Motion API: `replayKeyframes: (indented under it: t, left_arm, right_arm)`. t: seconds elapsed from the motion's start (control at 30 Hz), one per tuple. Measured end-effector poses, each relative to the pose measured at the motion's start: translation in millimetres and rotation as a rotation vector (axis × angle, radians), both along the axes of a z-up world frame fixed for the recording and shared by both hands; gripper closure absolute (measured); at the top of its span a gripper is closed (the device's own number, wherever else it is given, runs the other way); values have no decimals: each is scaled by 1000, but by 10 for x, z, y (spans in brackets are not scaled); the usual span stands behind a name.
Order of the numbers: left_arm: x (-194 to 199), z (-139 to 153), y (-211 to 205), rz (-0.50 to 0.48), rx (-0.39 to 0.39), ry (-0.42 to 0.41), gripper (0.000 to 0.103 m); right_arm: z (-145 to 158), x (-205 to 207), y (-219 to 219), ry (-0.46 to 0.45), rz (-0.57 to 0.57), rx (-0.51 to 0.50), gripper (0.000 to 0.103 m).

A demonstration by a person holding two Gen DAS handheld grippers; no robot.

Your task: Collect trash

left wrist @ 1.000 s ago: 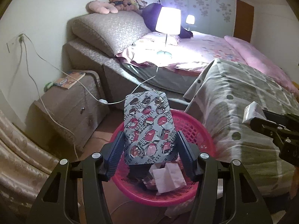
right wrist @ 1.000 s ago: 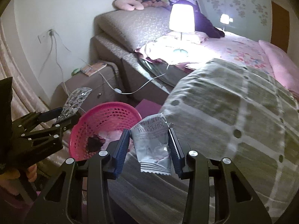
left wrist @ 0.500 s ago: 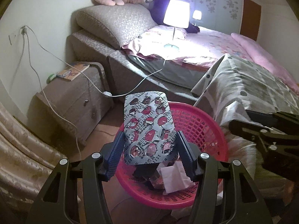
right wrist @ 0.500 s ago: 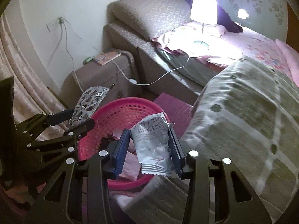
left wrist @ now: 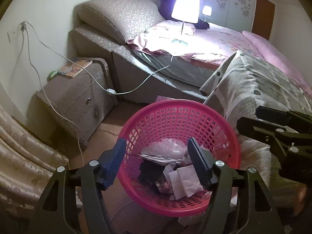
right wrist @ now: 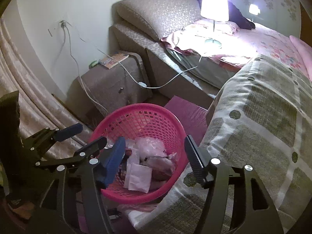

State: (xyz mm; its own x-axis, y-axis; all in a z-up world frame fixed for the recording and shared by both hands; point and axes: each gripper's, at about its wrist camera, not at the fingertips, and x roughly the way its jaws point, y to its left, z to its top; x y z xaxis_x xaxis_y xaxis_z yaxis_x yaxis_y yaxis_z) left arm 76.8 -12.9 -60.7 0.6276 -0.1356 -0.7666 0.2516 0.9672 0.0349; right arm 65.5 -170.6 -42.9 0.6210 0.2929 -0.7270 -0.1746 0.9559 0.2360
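Note:
A pink mesh basket (left wrist: pixel 175 109) stands on the floor beside the bed; it also shows in the right wrist view (right wrist: pixel 136 111). It holds several pieces of trash: white paper (left wrist: pixel 183 183), clear plastic (left wrist: pixel 167 146) and a wrapper (right wrist: pixel 138 177). My left gripper (left wrist: pixel 157 163) is open and empty above the basket. My right gripper (right wrist: pixel 154 158) is open and empty over the basket's right side. The left gripper (right wrist: pixel 78 136) shows at the left of the right wrist view, and the right gripper (left wrist: pixel 273 124) at the right of the left wrist view.
A bed with a grey patterned blanket (right wrist: pixel 263 117) lies to the right. A brown nightstand (left wrist: pixel 78 97) with a book (left wrist: pixel 76 69) stands at the left. A white cable (left wrist: pixel 136 86) hangs between wall and bed. A lit lamp (left wrist: pixel 185 11) stands on the bed. A curtain (left wrist: pixel 23 156) hangs at left.
Both grippers have opened. The blister pack has left my left gripper and the grey wrapper my right gripper; both grippers have moved further over the basket.

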Motion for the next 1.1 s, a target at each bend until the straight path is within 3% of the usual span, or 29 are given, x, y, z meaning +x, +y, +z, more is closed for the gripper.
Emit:
replayKeyframes:
  t: [0.33, 0.6, 0.67, 1.1]
  left_arm:
    - [-65, 118, 46, 25, -34, -56, 24]
    - [-225, 287, -73, 9, 1, -151, 23]
    - [-271, 328, -107, 2, 11, -172, 22]
    - [-528, 601, -248, -29, -8, -207, 19]
  right_arm:
    - [86, -194, -199, -43, -69, 22, 22]
    - [142, -447, -277, -77, -95, 19, 20]
    - [156, -477, -281, -85, -105, 15, 9]
    - [370, -945, -469, -190, -163, 5, 9]
